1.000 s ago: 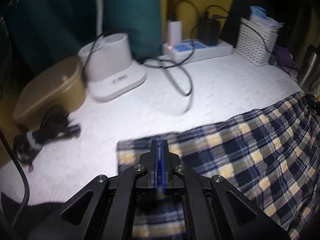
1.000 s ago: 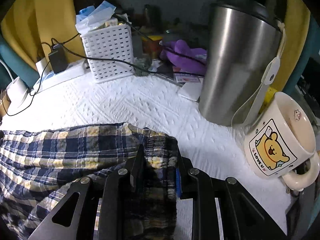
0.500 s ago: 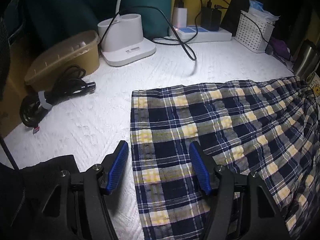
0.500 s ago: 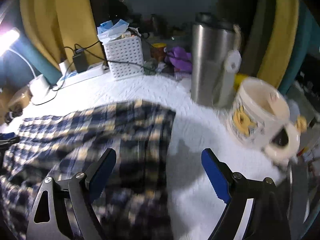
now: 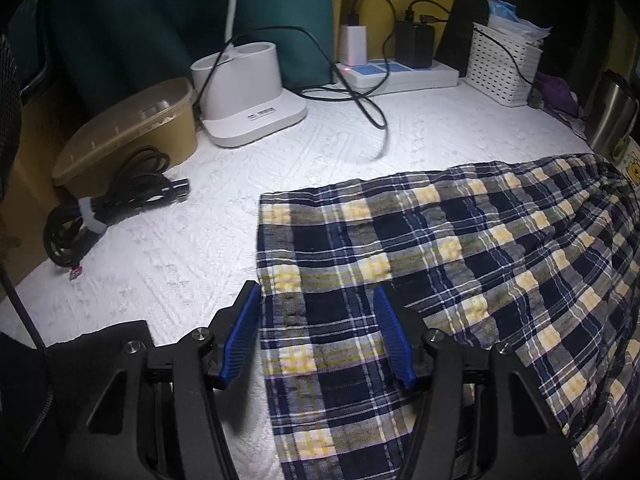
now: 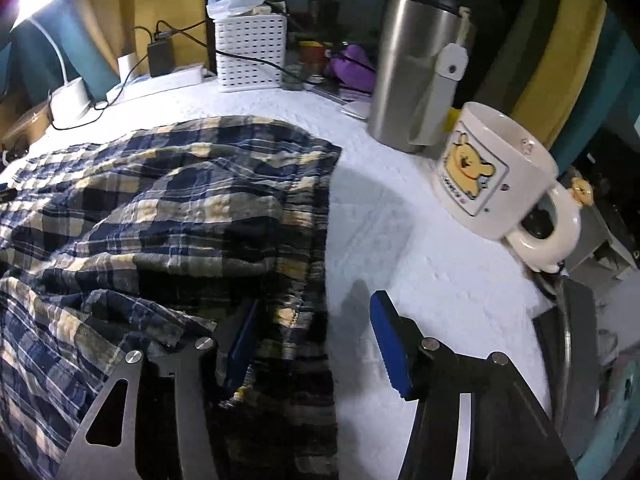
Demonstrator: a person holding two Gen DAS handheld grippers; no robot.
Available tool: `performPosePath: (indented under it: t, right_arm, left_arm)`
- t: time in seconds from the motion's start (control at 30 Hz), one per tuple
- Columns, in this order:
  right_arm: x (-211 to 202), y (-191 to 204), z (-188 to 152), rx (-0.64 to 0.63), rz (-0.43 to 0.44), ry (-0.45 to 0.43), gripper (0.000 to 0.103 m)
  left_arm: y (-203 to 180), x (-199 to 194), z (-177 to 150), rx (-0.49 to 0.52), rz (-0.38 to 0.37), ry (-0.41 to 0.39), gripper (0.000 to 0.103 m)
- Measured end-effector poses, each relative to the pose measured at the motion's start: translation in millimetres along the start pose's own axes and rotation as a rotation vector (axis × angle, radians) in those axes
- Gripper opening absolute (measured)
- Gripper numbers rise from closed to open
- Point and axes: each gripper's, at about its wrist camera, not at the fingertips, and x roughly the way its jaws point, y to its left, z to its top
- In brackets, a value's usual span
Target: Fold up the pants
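Below, crinkled plaid pants (image 5: 460, 248) on embossed white cloth (image 5: 320, 148), both closing grippers (image 5: 316, 312) (image 6: 316, 320) spread, pinching nothing.

Pants (image 5: 460, 264) cut off at the right and bottom edges of the left view, past the tumbler (image 5: 612, 112), itself half out of frame. Mug (image 6: 496, 184) print too blurred to read in the right view; only a sliver visible beside the tumbler in the left. Basket (image 6: 252, 54) contents indistinct. Clutter behind the mug dark, unidentifiable.
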Motion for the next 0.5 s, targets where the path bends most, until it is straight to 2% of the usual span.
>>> performPosePath:
  t: [0.13,0.27,0.3,0.4,0.5]
  right_arm:
    - [-15.5,-14.5,-6.7,0.022,-0.038,-0.018,0.056]
    - [-37.5,-26.3,-16.6,0.049,-0.071,-0.049,0.060]
    - [-43.6,-27.6,-19.5,0.053,-0.077,-0.060,0.062]
    - [-63.5,-28.9,-30.8,0.056,-0.075,-0.096,0.081]
    - [-80.0,-23.0,-42.8,0.041,-0.067,-0.119,0.085]
  left_arm:
    - [6.1,-17.8,1.8,-0.050,0.021,-0.049,0.058]
    - [6.1,-46.2,-1.8,-0.056,0.028,-0.102,0.058]
    - [4.7,-52.9,-3.9,-0.055,0.026,-0.112,0.058]
    - [-1.6,-74.1,-13.7,-0.043,0.016,-0.143,0.058]
    - [-9.3,-93.7,-25.7,-0.034,-0.004,-0.161,0.059]
